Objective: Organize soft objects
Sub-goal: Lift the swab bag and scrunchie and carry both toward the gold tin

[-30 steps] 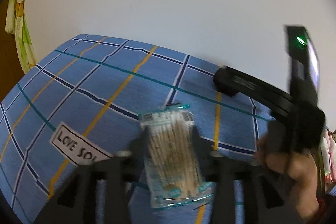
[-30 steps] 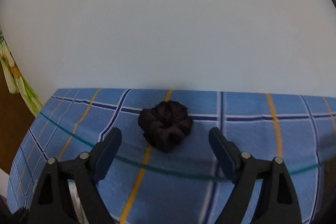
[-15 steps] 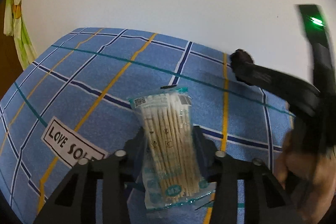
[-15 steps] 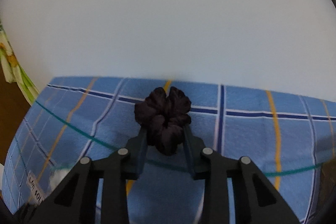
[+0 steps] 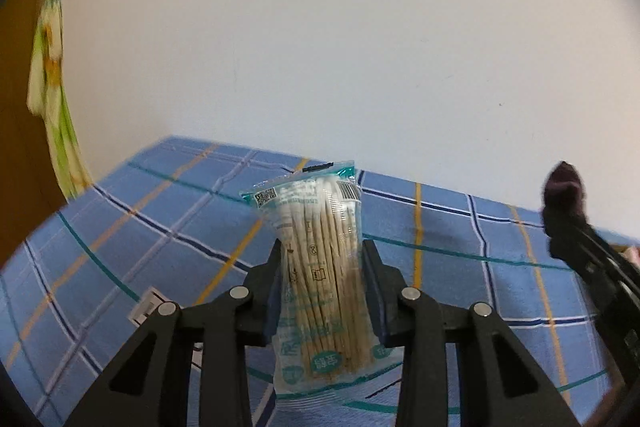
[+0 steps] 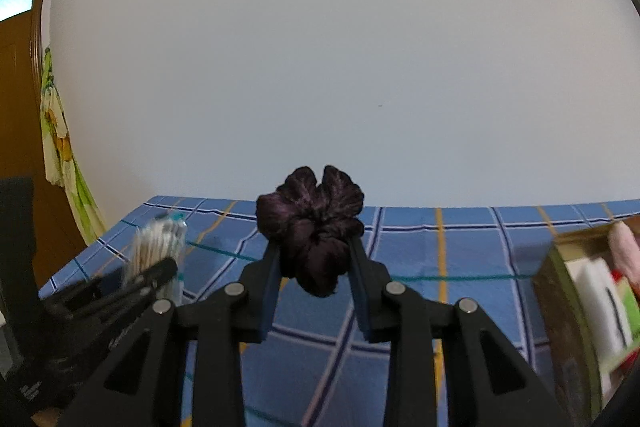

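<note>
A clear pack of cotton swabs (image 5: 316,219) stands upright between the pads of my left gripper (image 5: 322,251). Its jaws are still closing and the pads press on the pack, which is raised off the blue checked cloth (image 5: 120,227). A dark purple scrunchie (image 6: 312,211) is pinched in my right gripper (image 6: 315,255), held above the cloth. The left wrist view shows the scrunchie (image 5: 564,187) at the right edge, in the other gripper's tips. In the right wrist view the swab pack (image 6: 156,239) appears blurred at the left.
An open box (image 6: 560,267) holding soft toys stands at the right on the cloth. A white label patch (image 5: 146,307) lies on the cloth at the left. A green and yellow towel (image 5: 52,87) hangs beside a brown door. A white wall backs the cloth.
Both grippers closed: the left on the swab pack, the right on the scrunchie. Both things have come up off the cloth, and the right gripper has carried the scrunchie sideways.
</note>
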